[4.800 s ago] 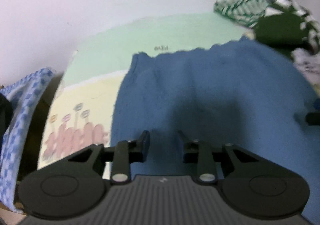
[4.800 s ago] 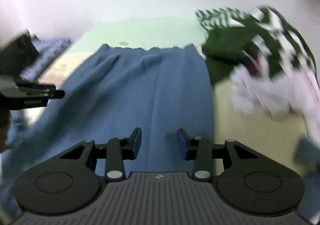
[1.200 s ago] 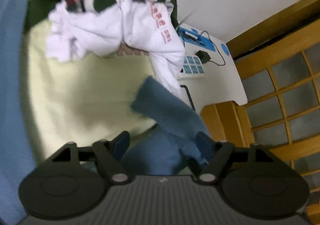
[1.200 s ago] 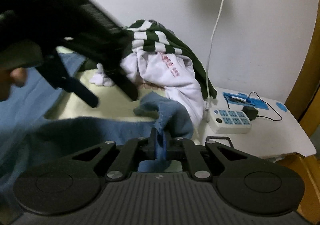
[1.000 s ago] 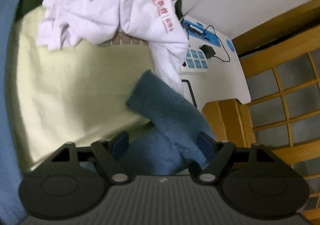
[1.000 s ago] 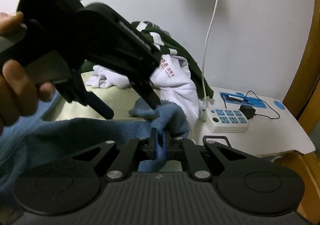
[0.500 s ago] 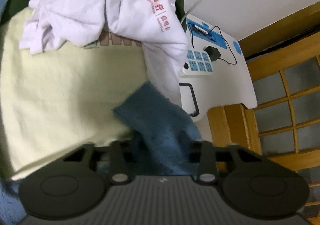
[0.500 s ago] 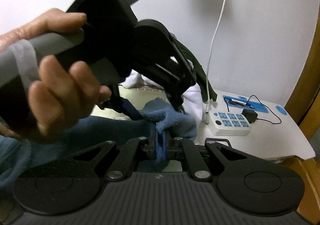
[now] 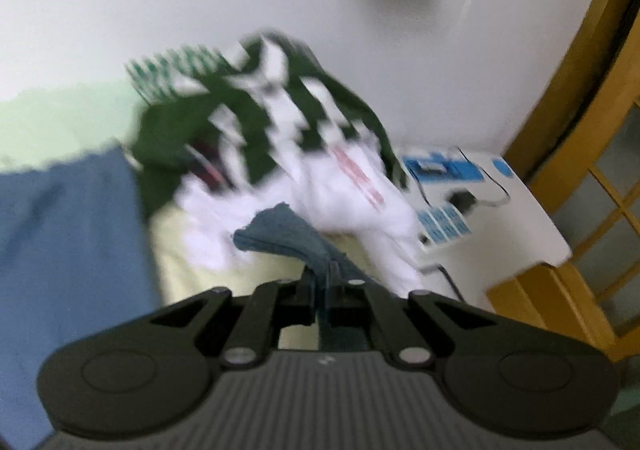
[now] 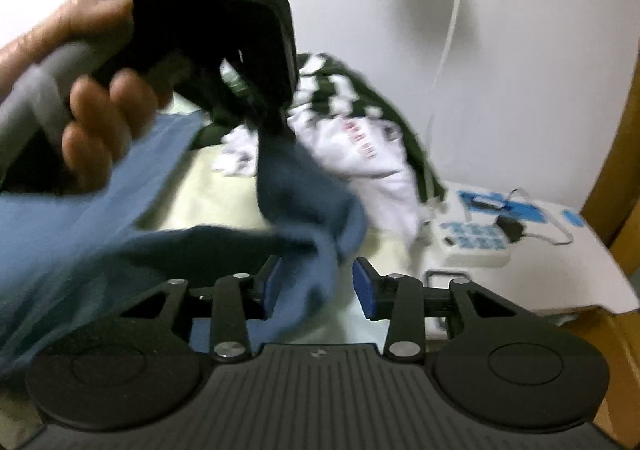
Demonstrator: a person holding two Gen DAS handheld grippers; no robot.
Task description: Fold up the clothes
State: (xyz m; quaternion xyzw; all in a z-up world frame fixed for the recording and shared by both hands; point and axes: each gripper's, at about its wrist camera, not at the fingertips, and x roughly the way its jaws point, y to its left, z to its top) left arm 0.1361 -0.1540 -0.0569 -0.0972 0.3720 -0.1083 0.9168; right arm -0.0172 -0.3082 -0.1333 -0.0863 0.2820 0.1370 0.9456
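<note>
Left wrist view: the left gripper point(image 9: 320, 282) was pinched tight on a fold of the blue garment point(image 9: 68, 234), lifted above the pale bed sheet point(image 9: 192, 262). Right wrist view: the right gripper point(image 10: 316, 286), its jaws having just been opening, stood spread with blue cloth hanging loose between them; a hand point(image 10: 92, 117) held the left gripper above. Green-striped and white clothes point(image 10: 360, 129) were piled behind.

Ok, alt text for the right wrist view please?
The right gripper stands open around a fold of the blue garment, its jaws just opening, while the left gripper pinches the cloth higher up. Behind lie piled clothes and a white side table.
</note>
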